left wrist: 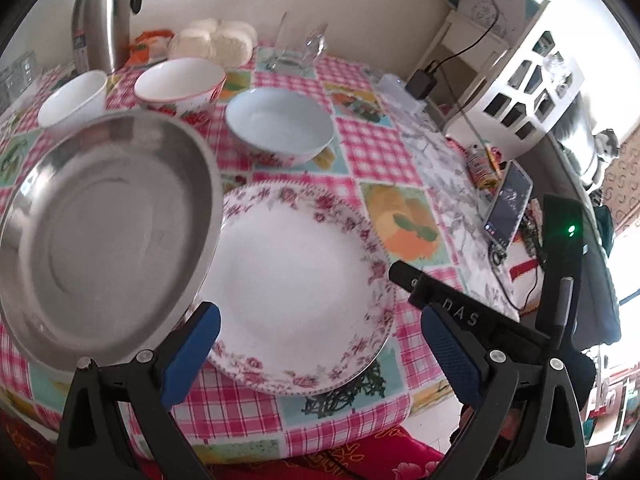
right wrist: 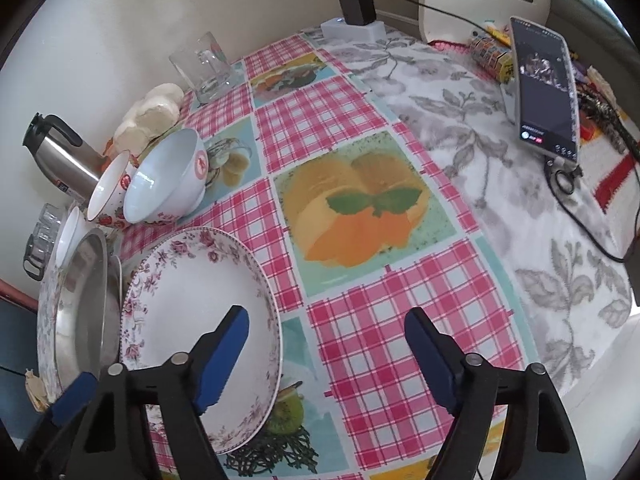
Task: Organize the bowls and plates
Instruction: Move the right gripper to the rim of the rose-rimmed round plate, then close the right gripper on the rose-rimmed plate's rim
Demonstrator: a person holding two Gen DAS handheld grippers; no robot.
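A floral-rimmed white plate (left wrist: 296, 276) (right wrist: 200, 320) lies near the table's front edge. A steel plate (left wrist: 104, 236) (right wrist: 80, 312) is to its left, raised and tilted, overlapping its left rim. Behind stand a pale blue bowl (left wrist: 280, 124) (right wrist: 168, 176), a red-rimmed bowl (left wrist: 180, 84) (right wrist: 110, 192) and a small white bowl (left wrist: 74, 98). My left gripper (left wrist: 320, 352) is open over the floral plate's near edge, its left finger touching the steel plate's rim. My right gripper (right wrist: 326, 356) is open and empty, just right of the floral plate.
A steel thermos (left wrist: 106, 16), steamed buns (left wrist: 216, 42) and a glass mug (right wrist: 204, 68) stand at the back wall. A phone (right wrist: 546, 88), cables and a charger (right wrist: 356, 4) lie on the right. The table has a pink checked cloth (right wrist: 400, 320).
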